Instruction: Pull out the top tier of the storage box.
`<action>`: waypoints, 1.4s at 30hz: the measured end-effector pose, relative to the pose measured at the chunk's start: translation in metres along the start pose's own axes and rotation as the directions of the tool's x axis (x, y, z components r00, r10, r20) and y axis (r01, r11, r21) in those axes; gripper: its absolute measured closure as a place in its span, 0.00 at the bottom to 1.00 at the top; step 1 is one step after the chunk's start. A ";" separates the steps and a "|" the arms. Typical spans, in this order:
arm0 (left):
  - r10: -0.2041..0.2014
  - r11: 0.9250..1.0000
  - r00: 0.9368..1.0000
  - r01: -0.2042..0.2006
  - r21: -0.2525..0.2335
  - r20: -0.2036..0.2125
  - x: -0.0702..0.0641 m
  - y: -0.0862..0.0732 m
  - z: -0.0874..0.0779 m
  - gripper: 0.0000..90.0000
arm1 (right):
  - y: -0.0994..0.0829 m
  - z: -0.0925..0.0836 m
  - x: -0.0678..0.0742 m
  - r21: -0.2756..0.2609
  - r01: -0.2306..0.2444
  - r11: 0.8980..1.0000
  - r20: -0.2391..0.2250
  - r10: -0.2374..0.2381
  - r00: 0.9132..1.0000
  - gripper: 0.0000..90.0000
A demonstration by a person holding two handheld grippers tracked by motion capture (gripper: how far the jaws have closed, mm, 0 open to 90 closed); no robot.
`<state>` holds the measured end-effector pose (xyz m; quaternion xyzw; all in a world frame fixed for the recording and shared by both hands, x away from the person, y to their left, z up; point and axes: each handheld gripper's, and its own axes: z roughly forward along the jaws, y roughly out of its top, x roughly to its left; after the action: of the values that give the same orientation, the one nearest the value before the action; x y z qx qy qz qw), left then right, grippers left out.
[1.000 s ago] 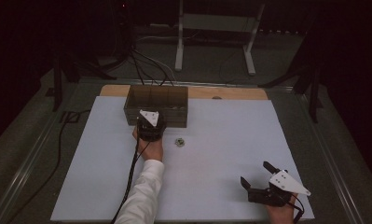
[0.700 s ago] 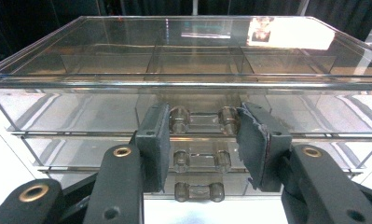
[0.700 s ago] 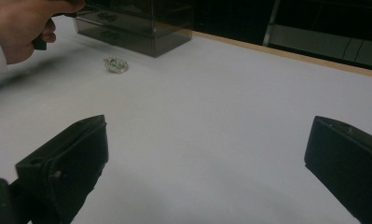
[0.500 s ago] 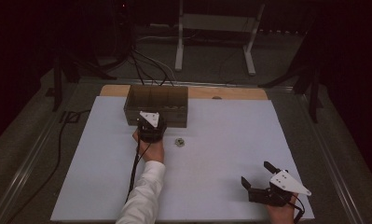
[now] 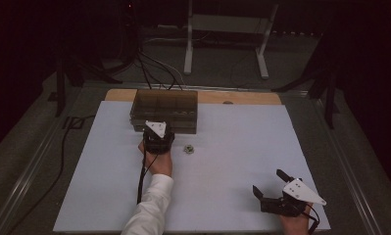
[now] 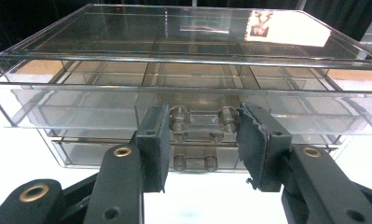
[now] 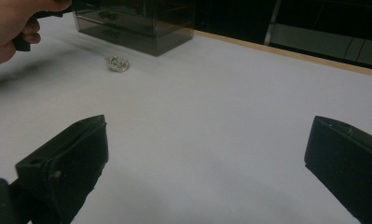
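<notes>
Jaws of the left gripper point(image 6: 203, 144) flank the upper drawer's handle point(image 6: 202, 122) on the clear drawer box point(image 5: 164, 109) at the mat's far edge, apparently not yet pressing. Closing off-centre could slip, or tug the light box forward. Right gripper point(image 5: 270, 184) rests wide open, near corner. Compared with a second earlier, nothing has visibly shifted.

We cannot make out what the small shiny greenish object point(image 5: 188, 148) on the white tabletop is. The clear plastic drawer box point(image 7: 141, 23) runs off the right gripper view's top edge, dark and blurred.
</notes>
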<state>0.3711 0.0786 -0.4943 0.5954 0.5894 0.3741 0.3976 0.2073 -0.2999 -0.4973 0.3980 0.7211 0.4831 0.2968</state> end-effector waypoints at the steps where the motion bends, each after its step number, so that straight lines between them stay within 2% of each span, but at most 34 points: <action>1: -0.001 1.000 1.000 0.001 0.001 0.000 0.000 0.000 0.000 0.63 | 0.000 0.000 0.000 0.001 -0.001 1.000 0.000 0.001 1.000 0.00; 4: -0.012 1.000 1.000 0.012 0.004 0.007 0.001 0.000 0.000 0.63 | 0.000 0.000 0.000 0.000 -0.001 1.000 0.000 0.001 1.000 0.00; 8: -0.008 1.000 1.000 0.008 0.011 0.021 0.003 0.001 -0.001 0.62 | 0.000 0.000 0.000 0.000 -0.001 1.000 0.000 0.001 1.000 0.00; 13: 0.004 1.000 0.999 -0.004 0.000 0.035 0.006 0.003 -0.005 0.50 | 0.000 0.000 -0.001 -0.001 -0.001 1.000 0.001 0.001 1.000 0.00; 19: -0.022 1.000 0.997 0.022 0.003 0.073 0.014 0.006 -0.007 0.30 | 0.000 0.000 -0.001 -0.001 -0.001 1.000 0.002 0.001 1.000 0.00; 22: -0.023 1.000 0.995 0.022 0.012 0.092 0.017 0.007 -0.008 0.22 | 0.000 0.000 -0.001 -0.001 -0.001 1.000 0.003 0.001 1.000 0.00; 25: -0.003 1.000 0.994 0.000 0.029 0.107 0.019 0.007 -0.007 0.16 | 0.000 0.000 -0.001 -0.001 -0.001 1.000 0.004 0.001 1.000 0.00; 26: 0.020 0.999 0.991 -0.026 0.043 0.129 0.020 0.007 -0.007 0.10 | 0.000 0.000 0.000 -0.001 -0.001 1.000 0.004 0.001 1.000 0.00; 28: 0.033 0.998 0.988 -0.041 0.053 0.148 0.021 0.007 -0.007 0.03 | 0.000 0.000 0.000 -0.001 -0.001 1.000 0.003 0.001 1.000 0.00; 31: 0.054 0.997 0.986 -0.063 0.054 0.156 0.023 0.007 -0.009 0.01 | 0.000 0.000 -0.001 -0.001 -0.001 1.000 0.004 0.001 1.000 0.00; 35: 0.058 0.996 0.986 -0.068 0.058 0.155 0.024 0.008 -0.011 0.00 | 0.000 -0.001 -0.001 -0.002 -0.003 1.000 0.004 0.003 1.000 0.00; 42: 0.072 0.994 0.978 -0.086 0.064 0.197 0.025 0.009 -0.015 0.01 | 0.000 -0.001 -0.001 -0.002 -0.004 1.000 0.004 0.004 1.000 0.00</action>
<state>0.3613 0.1043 -0.4803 0.6659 0.5369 0.3082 0.4164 0.2069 -0.3007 -0.4972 0.3998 0.7193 0.4838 0.2977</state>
